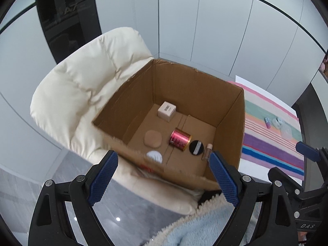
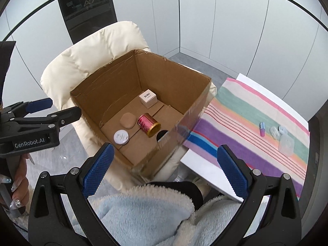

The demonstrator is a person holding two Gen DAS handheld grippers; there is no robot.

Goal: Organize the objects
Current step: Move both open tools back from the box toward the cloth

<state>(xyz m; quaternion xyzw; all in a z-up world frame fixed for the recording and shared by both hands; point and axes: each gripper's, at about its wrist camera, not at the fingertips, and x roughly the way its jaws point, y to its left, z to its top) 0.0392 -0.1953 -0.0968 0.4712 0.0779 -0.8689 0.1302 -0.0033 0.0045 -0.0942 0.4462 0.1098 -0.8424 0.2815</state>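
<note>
Left wrist view looks steeply down: the left gripper (image 1: 164, 174) hangs over the near edge of the cardboard box (image 1: 231, 123) with its blue pads wide apart and nothing between them. From the right wrist view, a hand (image 2: 19, 182) with long decorated nails grips its handle at the far left, partly cut off by the frame edge.

The box sits on a cream padded chair (image 1: 82, 82). Inside lie a white round tin (image 2: 121, 137), a tan pad (image 2: 128, 120), a small white carton (image 2: 148, 98) near the back, a red and gold can (image 2: 148, 124) on its side, a black round compact (image 1: 196, 147) and a slim tube (image 1: 206, 151). In the right wrist view the near wall hides most of the compact and all of the tube.

The right gripper (image 2: 164, 172) points down over a fluffy pale blue sleeve (image 2: 143, 211), jaws spread wide and empty.

To the right, a striped cloth (image 2: 235, 143) carries a small pink and blue item (image 2: 262, 130) and some clear plastic pieces (image 2: 284, 141), too small to identify.
</note>
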